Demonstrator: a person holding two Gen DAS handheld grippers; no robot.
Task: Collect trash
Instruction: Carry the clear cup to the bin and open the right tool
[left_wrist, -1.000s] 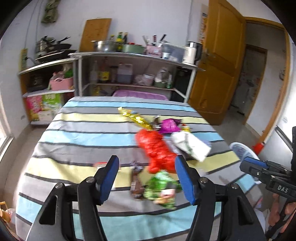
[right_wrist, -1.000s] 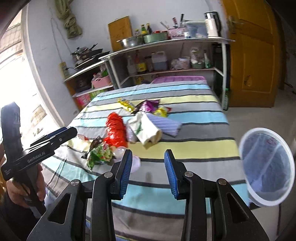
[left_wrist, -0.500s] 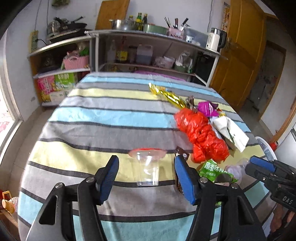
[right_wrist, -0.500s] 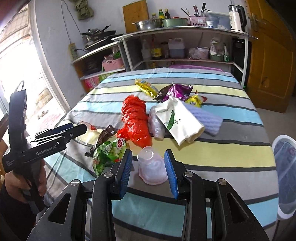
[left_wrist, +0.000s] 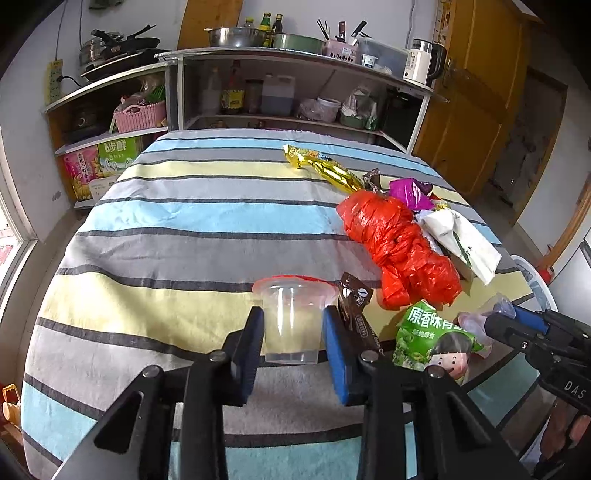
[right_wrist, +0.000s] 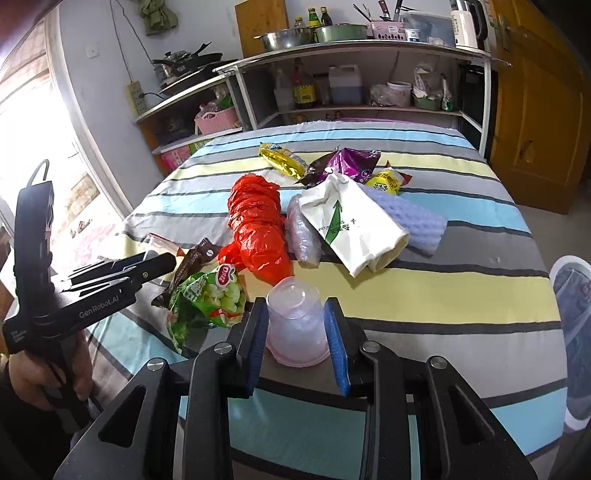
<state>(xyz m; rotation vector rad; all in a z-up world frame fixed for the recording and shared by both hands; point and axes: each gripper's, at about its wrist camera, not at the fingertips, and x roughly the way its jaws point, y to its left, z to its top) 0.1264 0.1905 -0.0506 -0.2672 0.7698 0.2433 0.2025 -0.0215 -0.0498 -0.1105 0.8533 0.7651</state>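
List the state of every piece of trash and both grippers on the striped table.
left gripper: jaws closing around the clear cup
clear cup: upright, mouth up, empty
right gripper: jaws closing around the pink cup
pink cup: upside down on the cloth
red plastic bag: crumpled, lying flat
white bag: folded, lying flat
green snack packet: crumpled
gold wrapper: lying flat, apart from the pile

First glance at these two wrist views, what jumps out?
Each claw has a plastic cup between its closing jaws: the left claw brackets an upright clear cup with a red rim, the right claw an upside-down pinkish cup. Beyond them, a crumpled red plastic bag dominates the litter pile mid-table on the striped cloth, with a green snack packet just left of the right claw.
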